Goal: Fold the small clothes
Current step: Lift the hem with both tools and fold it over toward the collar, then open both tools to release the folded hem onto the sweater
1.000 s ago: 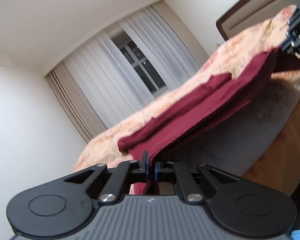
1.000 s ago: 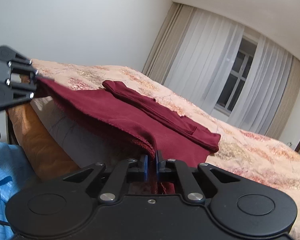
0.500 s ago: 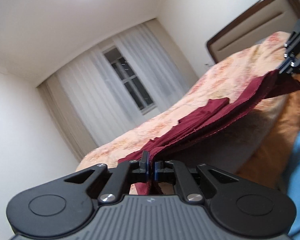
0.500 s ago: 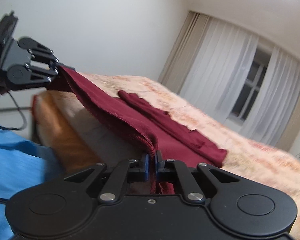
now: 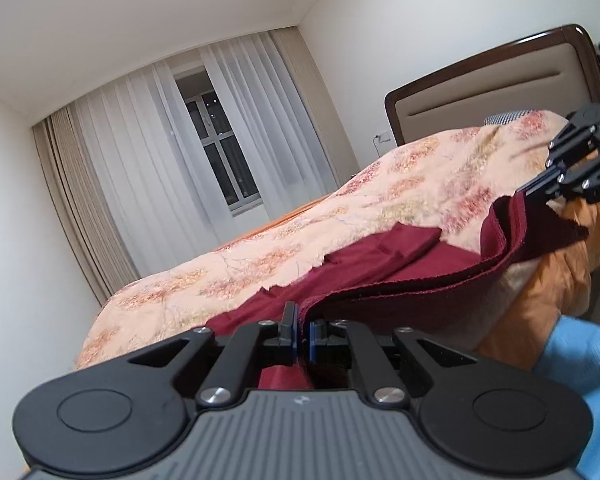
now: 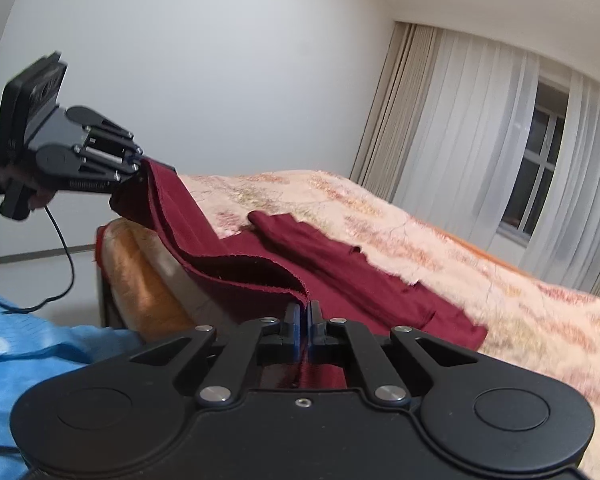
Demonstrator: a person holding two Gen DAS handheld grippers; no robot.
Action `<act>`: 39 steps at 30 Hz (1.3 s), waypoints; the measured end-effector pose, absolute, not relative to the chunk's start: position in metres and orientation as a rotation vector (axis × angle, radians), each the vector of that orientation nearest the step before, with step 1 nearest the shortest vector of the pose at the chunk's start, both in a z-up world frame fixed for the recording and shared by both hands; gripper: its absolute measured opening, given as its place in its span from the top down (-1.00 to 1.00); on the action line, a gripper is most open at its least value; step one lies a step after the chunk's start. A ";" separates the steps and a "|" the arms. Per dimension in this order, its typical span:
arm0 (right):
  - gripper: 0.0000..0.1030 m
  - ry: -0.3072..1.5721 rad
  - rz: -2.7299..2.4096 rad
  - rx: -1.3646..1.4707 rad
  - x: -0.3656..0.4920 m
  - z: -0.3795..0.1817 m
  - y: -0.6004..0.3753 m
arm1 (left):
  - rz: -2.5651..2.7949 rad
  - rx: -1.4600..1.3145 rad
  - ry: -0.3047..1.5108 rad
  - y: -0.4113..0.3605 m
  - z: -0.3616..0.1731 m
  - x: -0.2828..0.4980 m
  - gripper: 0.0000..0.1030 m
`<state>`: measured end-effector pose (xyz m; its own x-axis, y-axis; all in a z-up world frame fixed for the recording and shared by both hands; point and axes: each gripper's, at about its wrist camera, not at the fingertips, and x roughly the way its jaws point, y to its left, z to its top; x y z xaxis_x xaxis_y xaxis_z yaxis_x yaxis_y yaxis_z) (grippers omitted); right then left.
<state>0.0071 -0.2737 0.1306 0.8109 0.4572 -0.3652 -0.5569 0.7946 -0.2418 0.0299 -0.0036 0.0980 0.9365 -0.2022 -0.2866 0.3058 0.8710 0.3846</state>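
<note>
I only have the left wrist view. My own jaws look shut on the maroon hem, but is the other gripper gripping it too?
Observer: Yes. In the right wrist view the right gripper is shut on the maroon garment, hem pinched between its pads.
Operator: Anything on the floor by the bed's end?
Observer: A black cable hangs from the left gripper and loops down over the pale floor.
Operator: Is the sleeve lifted as well?
Observer: No. The sleeve lies flat on the floral bedspread; only the near edge is raised.
</note>
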 end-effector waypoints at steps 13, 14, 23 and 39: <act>0.97 0.219 0.459 -0.339 0.180 0.164 -0.292 | -0.245 0.259 0.327 0.013 0.148 0.220 0.90; 0.97 0.224 0.452 -0.340 0.197 0.163 -0.292 | -0.247 0.267 0.331 0.011 0.147 0.236 0.90; 0.97 0.346 0.416 -0.323 0.344 0.126 -0.296 | -0.250 0.268 0.512 0.022 0.110 0.370 0.90; 0.53 0.588 0.390 -0.232 0.451 0.029 -0.279 | -0.270 0.034 0.699 0.074 0.057 0.449 -0.88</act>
